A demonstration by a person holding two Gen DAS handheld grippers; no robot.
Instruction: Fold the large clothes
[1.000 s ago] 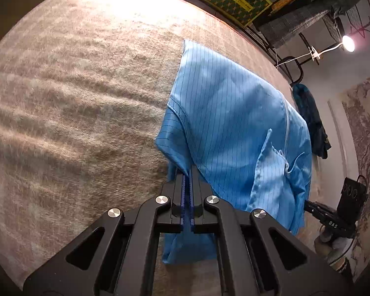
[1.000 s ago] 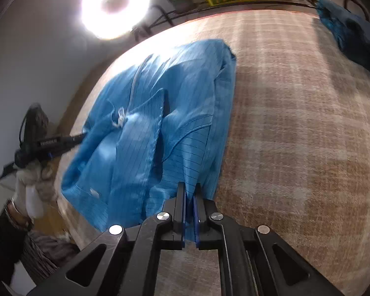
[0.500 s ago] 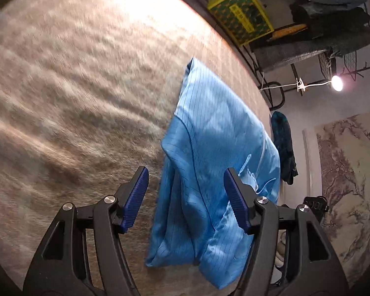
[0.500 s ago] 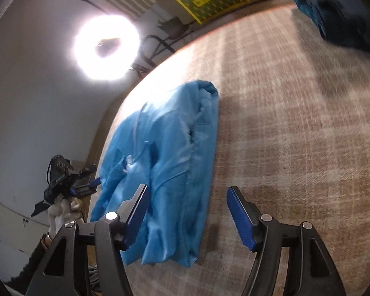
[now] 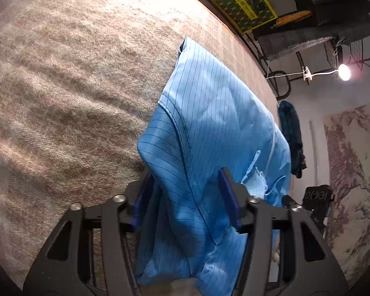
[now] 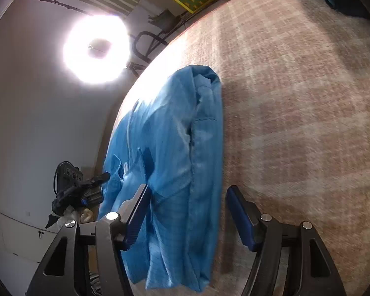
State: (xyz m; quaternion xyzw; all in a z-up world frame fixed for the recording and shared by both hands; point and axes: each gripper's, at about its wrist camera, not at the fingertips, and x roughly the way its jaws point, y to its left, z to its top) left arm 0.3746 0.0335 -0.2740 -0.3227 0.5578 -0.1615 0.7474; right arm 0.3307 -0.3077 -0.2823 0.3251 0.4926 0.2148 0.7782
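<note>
Garment (image 5: 217, 133): blue pinstriped, folded into a long strip on the carpeted worktop (image 5: 66, 79), its near end under both of my tools.

Left tool (image 5: 185, 204): jaws closing, near end of the cloth between them, pads not yet pressing that I can confirm. Right tool (image 6: 188, 219): jaws closing from fairly wide, straddling the strip's right edge without gripping.

I judge the step in hand to be a fresh pinch on the near end for the next fold. To do it well, both tools should catch every layer at matching corners, then lift together so the strip does not skew.

Left view alone shows a loose tie (image 5: 255, 165). Right view alone shows a lapped fold (image 6: 204, 79) at the far end and the ring light (image 6: 96, 49).
</note>
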